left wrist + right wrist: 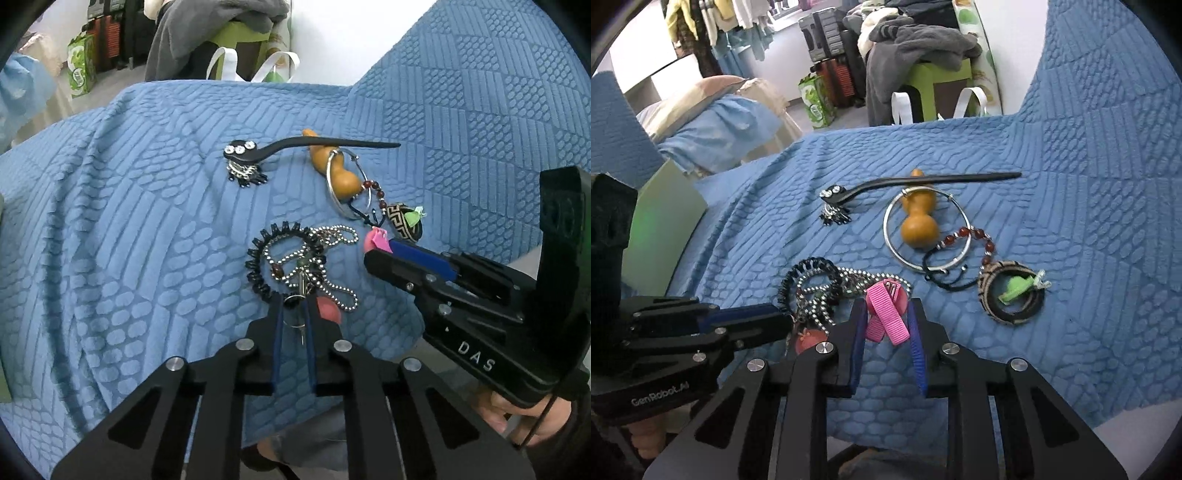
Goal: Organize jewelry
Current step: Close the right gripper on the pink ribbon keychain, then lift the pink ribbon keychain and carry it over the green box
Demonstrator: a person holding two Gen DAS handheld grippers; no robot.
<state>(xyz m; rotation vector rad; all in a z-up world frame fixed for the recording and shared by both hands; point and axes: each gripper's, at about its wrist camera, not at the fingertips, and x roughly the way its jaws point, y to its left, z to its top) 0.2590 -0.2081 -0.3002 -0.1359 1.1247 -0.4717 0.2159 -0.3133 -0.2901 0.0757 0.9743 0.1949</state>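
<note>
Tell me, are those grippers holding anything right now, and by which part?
The right gripper pinches the pink ribbon hair clip by its near end. Whether the left gripper grips the ball chain's small metal pendant cannot be told.

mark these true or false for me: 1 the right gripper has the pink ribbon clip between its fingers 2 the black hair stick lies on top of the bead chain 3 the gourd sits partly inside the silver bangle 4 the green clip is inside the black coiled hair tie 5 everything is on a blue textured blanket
1. True: the pink ribbon clip sits between the fingers of the right gripper.
2. False: the black hair stick lies apart from the bead chain, farther back, crossing the gourd.
3. True: the gourd's lower bulb lies within the silver bangle.
4. False: the green clip sits in the patterned bangle, not the black coiled hair tie.
5. True: all rests on the blue textured blanket.
</note>
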